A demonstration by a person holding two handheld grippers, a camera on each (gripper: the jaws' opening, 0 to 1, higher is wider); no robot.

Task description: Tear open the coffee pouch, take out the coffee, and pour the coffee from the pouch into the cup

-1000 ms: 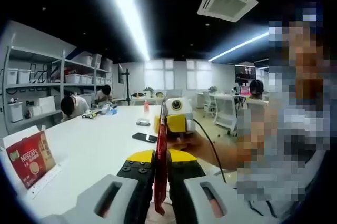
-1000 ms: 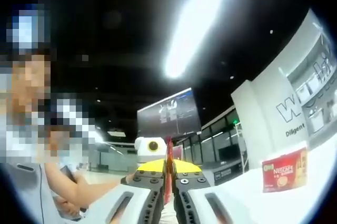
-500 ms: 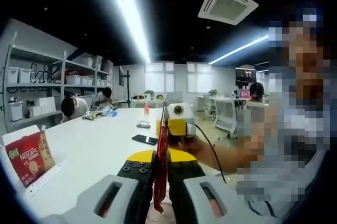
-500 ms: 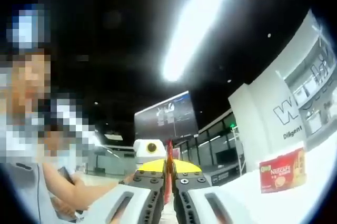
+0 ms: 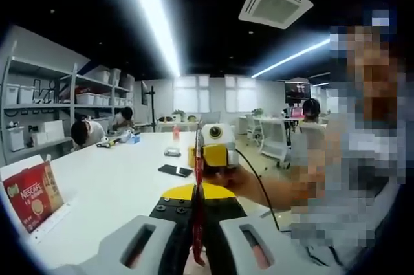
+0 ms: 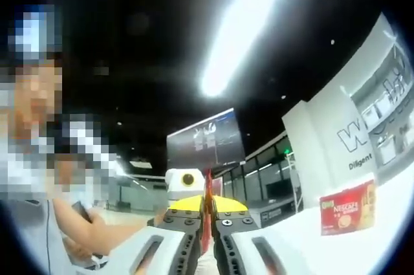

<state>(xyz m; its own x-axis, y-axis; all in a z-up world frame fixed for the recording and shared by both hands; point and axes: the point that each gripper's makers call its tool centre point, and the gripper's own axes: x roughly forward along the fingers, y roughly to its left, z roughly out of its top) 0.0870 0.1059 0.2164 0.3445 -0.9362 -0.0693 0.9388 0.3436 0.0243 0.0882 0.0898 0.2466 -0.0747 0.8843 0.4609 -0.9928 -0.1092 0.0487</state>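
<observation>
The red coffee pouch is pinched edge-on between both grippers, held up above the white tabletop. The left gripper has its jaws clamped on one end; the right gripper clamps the other end of the pouch (seen as a thin red strip). A red Nescafe box stands near the tabletop's left edge; a phone lies further along.

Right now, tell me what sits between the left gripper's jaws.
A thin red coffee pouch stands edge-on, pinched between the shut jaws of the left gripper. Its far end runs toward the right gripper. The jaws cover its clamped faces; no tear shows.
</observation>
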